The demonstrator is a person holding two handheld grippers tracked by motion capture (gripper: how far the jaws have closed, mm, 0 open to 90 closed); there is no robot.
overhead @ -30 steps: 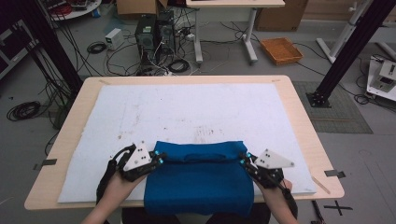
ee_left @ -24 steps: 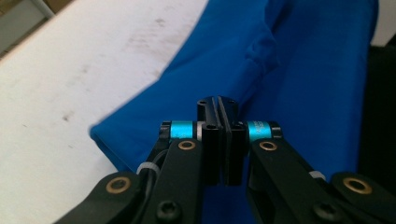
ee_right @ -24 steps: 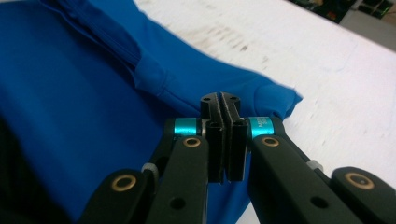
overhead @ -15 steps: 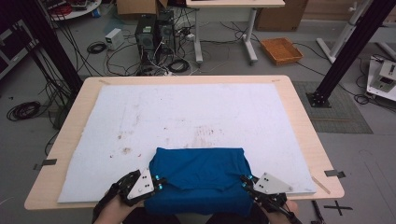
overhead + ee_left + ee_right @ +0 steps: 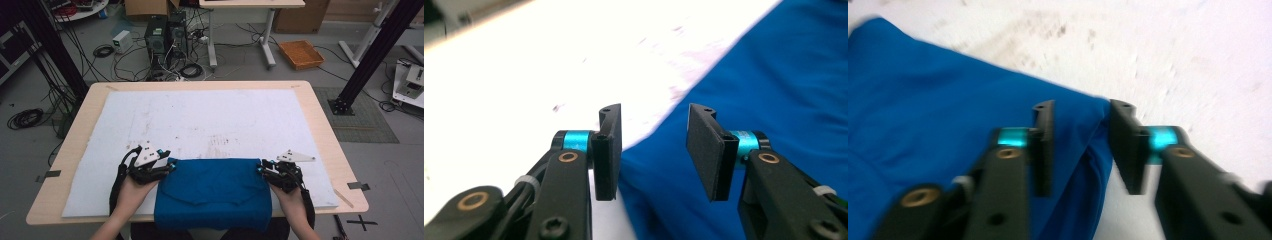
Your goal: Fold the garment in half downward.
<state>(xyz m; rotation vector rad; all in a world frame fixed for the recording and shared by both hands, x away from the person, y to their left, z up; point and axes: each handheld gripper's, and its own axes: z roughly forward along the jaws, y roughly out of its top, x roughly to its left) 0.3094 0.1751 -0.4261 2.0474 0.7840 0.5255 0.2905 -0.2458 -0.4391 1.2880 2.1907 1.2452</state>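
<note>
- At the near edge of the table (image 5: 320, 100), on the white mat (image 5: 200, 120) that covers most of its top, a folded blue cloth (image 5: 212, 192) lies flat, and its front part hangs over the table's near edge towards me.
- My left gripper (image 5: 167, 169) sits at the cloth's far left corner; in the high view its tips are just at that corner.
- From the left gripper view, my left gripper (image 5: 654, 150) has its jaws clearly apart. They have just been opening, with a wide gap between the two black pads.
- Through that gap I see the cloth's blue edge (image 5: 744, 90) and the white mat (image 5: 524, 75) beyond it; neither pad presses on the cloth.
- My right gripper (image 5: 264, 169) sits at the cloth's far right corner, mirroring the left one across the width of the cloth.
- From the right gripper view, my right gripper (image 5: 1080, 145) also has its jaws apart, and they too have just been opening.
- The corner of the cloth (image 5: 948, 110) lies under and between those jaws, with a small fold of fabric standing up in the gap. That picture is blurred, yet I can see daylight between each pad and the fabric, so nothing is pinched.
- My hands come in from the bottom of the high view, one on each side of the cloth, well apart from one another.
- Across the mat's middle there are faint brownish marks (image 5: 220, 145), just beyond the cloth's far edge.
</note>
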